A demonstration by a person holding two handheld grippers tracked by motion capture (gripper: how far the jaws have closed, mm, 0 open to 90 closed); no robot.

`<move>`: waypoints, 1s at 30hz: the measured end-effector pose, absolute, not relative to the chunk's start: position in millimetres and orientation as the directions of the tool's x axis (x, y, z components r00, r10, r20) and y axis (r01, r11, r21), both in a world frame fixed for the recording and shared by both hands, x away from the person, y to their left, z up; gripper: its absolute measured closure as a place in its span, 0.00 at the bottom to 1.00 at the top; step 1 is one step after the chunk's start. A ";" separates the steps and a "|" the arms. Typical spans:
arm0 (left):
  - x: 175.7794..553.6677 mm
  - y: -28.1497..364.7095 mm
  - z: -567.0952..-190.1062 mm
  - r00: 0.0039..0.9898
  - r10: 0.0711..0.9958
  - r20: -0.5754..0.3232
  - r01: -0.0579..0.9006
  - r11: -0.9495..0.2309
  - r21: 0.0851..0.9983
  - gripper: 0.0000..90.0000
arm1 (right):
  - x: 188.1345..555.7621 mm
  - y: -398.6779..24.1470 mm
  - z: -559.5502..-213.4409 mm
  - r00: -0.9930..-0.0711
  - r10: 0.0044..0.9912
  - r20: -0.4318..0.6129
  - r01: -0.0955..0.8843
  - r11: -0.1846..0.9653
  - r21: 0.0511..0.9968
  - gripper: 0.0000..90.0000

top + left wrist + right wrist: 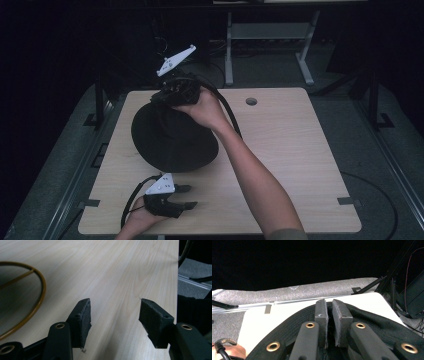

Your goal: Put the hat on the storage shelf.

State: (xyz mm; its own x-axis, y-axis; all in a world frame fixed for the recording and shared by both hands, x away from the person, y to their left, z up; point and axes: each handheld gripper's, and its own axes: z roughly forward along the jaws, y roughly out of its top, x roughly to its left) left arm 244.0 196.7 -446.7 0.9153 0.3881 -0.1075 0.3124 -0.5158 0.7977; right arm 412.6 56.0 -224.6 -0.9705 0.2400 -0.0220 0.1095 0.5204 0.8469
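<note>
Now a black hat (172, 137) with a wide round brim is lifted over the middle-left part of the tabletop (295, 150). It hangs tilted, the crown up toward my right hand (207, 110) and the brim sloping down toward me, its low edge close to the wood. I cannot tell if that edge touches the wood. My right gripper (175, 90) holds the hat at the top. In the right gripper view the two fingers (322, 315) stand almost together, only a thin gap between them, with the black cloth (372, 320) pinched there and spreading out to both sides. The grey plate of this gripper (176, 59) points up and away from me.

My left gripper (182, 196) is low at the near edge of the tabletop, just in front of the brim, in my left hand (137, 220). Its fingers (81, 320) are wide apart and hold nothing; between them I see only pale wood. At the left of the left gripper view there is a curved yellowish ring (37, 302) with a dark inside, the brim edge seen from below, I believe.
</note>
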 end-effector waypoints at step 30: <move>231.7 187.2 -452.0 0.945 0.314 -0.092 0.258 -0.546 0.797 0.44 | 399.2 17.3 -218.1 -0.948 0.318 -0.011 0.130 0.420 0.898 0.53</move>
